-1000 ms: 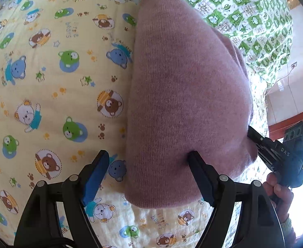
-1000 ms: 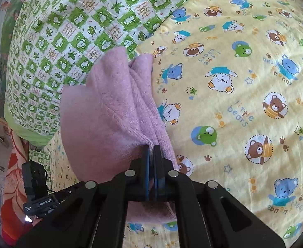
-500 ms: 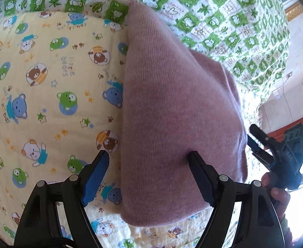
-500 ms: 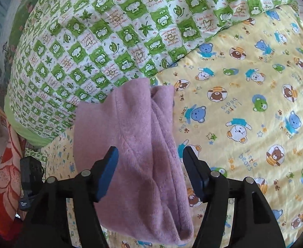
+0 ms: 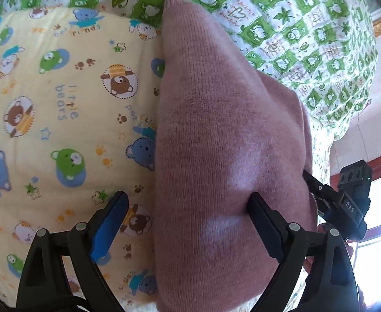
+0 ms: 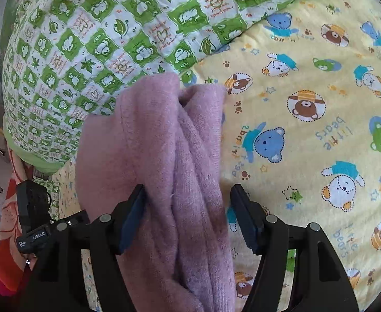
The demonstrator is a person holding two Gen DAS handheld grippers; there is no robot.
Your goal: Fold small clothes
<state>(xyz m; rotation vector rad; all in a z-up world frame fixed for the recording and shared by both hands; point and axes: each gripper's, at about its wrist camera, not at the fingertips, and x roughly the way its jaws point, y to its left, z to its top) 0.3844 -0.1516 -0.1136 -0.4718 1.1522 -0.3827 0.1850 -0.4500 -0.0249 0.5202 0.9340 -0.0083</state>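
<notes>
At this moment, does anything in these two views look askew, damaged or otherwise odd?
Only small things. The pink knitted garment lies folded on the yellow bear sheet, its far end reaching onto the green checked quilt. The right-wrist view shows a darker patch near one edge, stain or shadow, I cannot tell. Nothing looks torn.

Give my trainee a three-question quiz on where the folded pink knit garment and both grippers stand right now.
1. True or false: the right gripper clamps the folded pink knit garment.
2. The garment lies mostly on: A) the yellow bear-print sheet, B) a bare wooden floor, C) a plastic basket.
3. What borders the sheet at its far edge?

Key: 1 false, its pads stand apart from the fabric. 2 A. 3 the green-and-white checked quilt.
</notes>
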